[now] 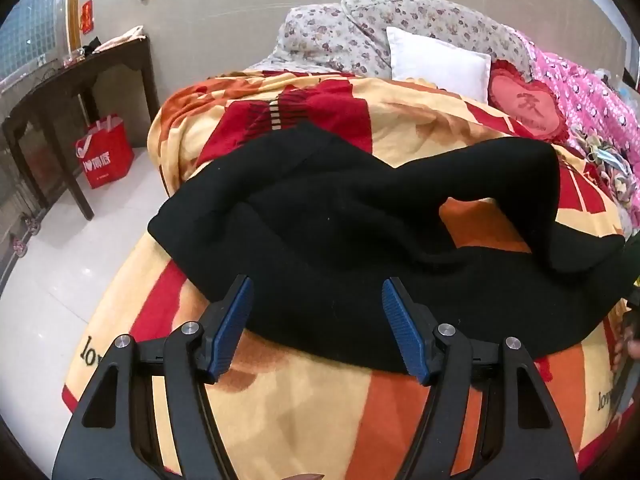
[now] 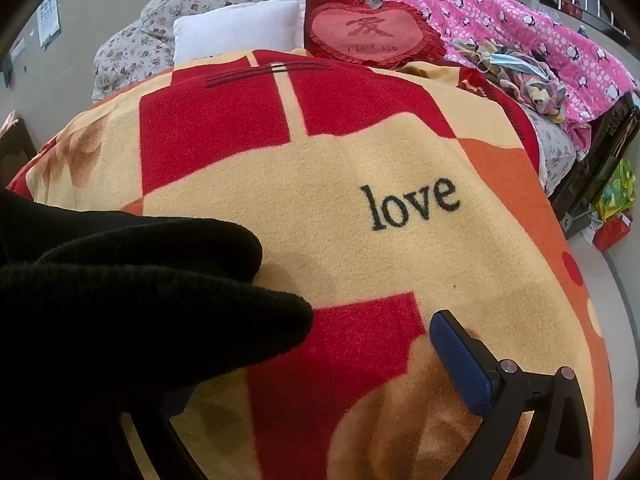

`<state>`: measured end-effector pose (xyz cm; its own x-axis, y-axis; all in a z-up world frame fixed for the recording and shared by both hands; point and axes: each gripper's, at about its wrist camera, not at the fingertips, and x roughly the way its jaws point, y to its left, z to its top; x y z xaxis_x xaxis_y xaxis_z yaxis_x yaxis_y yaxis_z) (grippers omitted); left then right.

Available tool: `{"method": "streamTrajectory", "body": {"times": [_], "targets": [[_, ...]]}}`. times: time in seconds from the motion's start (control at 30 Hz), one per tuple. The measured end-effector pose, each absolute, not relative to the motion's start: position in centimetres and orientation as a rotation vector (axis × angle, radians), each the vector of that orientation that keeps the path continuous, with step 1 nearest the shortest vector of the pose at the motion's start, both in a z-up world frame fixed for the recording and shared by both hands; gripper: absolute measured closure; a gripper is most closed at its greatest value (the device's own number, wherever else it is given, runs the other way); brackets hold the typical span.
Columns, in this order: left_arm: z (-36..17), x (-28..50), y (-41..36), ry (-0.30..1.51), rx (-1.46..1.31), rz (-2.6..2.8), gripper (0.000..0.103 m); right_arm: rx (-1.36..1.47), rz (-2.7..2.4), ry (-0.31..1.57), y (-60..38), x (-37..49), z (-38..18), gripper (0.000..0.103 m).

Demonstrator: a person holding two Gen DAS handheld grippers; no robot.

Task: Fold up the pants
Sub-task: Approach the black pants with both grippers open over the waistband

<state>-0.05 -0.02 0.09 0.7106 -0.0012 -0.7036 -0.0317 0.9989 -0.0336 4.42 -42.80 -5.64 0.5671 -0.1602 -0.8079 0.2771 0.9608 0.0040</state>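
Black pants (image 1: 340, 232) lie crumpled on a red, orange and yellow blanket (image 1: 320, 408) on the bed. One leg bends back across the other at the right. My left gripper (image 1: 318, 320) is open, its blue pads just above the near edge of the pants, holding nothing. In the right wrist view the pants (image 2: 120, 300) cover the left side and drape over my right gripper's left finger, which is hidden. Only the right finger's blue pad (image 2: 464, 364) shows, well clear of the cloth, so the right gripper (image 2: 320, 344) looks open.
A white pillow (image 1: 440, 64), a red heart cushion (image 1: 524, 100) and a pink quilt (image 1: 592, 100) lie at the bed's head. A dark table (image 1: 80, 88) and a red bag (image 1: 106, 152) stand on the floor at the left. The bed edge drops off left.
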Motion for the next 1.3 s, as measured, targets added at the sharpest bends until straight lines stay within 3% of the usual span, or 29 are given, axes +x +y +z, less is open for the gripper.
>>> {"method": "streamTrajectory", "body": {"times": [0.1, 0.17, 0.23, 0.47, 0.93, 1.3], "targets": [[-0.1, -0.5, 0.0, 0.767, -0.037, 0.019, 0.036, 0.127, -0.221, 0.947, -42.9, 4.0, -5.6, 0.0], [0.0, -0.5, -0.4, 0.8, -0.031, 0.03, 0.036, 0.124, -0.214, 0.948, -43.1, 2.5, -5.3, 0.01], [-0.1, -0.4, -0.6, 0.796, -0.028, 0.032, 0.036, 0.142, -0.231, 0.948, -44.2, 1.0, -5.0, 0.013], [0.0, -1.3, -0.8, 0.773, -0.024, 0.024, 0.036, 0.129, -0.214, 0.886, -43.3, -4.4, -1.7, 0.013], [0.1, -1.3, 0.9, 0.783, -0.007, 0.09, 0.036, 0.089, 0.173, 0.679, -32.8, -5.3, 2.3, 0.017], [-0.6, -1.3, 1.8, 0.782, -0.004, 0.154, 0.036, 0.063, 0.335, 0.736, -27.3, -4.4, 1.6, 0.017]]}}
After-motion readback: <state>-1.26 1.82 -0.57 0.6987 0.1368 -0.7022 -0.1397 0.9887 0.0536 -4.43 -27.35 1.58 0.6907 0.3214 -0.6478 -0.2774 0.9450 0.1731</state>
